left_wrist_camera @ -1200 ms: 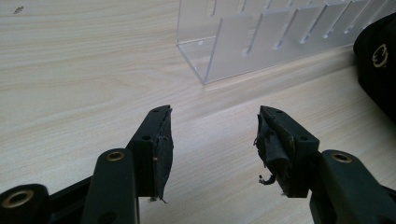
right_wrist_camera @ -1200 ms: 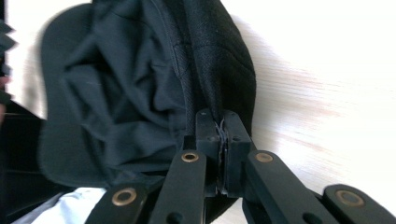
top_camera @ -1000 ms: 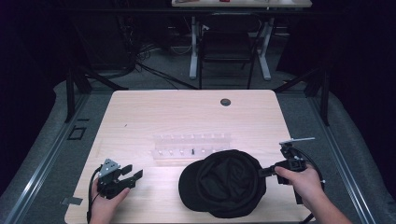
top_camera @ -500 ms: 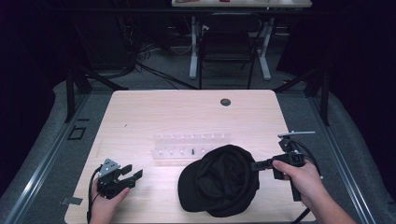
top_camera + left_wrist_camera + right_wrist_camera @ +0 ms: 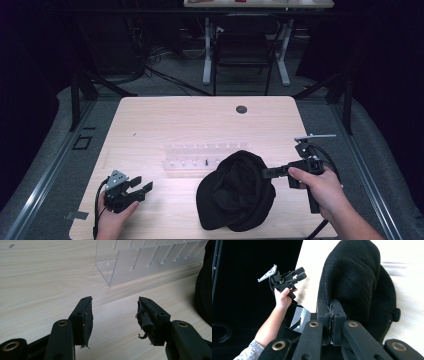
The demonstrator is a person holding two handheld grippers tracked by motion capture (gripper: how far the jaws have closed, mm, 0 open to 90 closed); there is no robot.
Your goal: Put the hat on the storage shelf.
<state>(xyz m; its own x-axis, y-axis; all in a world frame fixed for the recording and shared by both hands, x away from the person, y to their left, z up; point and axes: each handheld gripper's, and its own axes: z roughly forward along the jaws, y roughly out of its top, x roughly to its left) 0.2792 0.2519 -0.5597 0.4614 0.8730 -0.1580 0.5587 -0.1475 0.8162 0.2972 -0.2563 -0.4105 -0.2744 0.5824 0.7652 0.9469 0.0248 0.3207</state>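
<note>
Black cap (image 5: 235,192), near the table's front edge, pinched by the right claw (image 5: 266,173); left claw (image 5: 145,186) agape.

Two hand-held tools, one per hand

Left tool (image 5: 142,186) at seven o'clock rests low in the left hand (image 5: 112,216), jaws apart and empty; right tool (image 5: 267,172) at four o'clock, gripped by the right hand (image 5: 317,192), points toward nine o'clock, jaws pressed together.

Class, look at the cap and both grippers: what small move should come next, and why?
Probably bring the left gripper across to the cap. The right gripper is shut on the cap's edge, tilting it up, while the left rests open on the table, apart from the cap.
</note>
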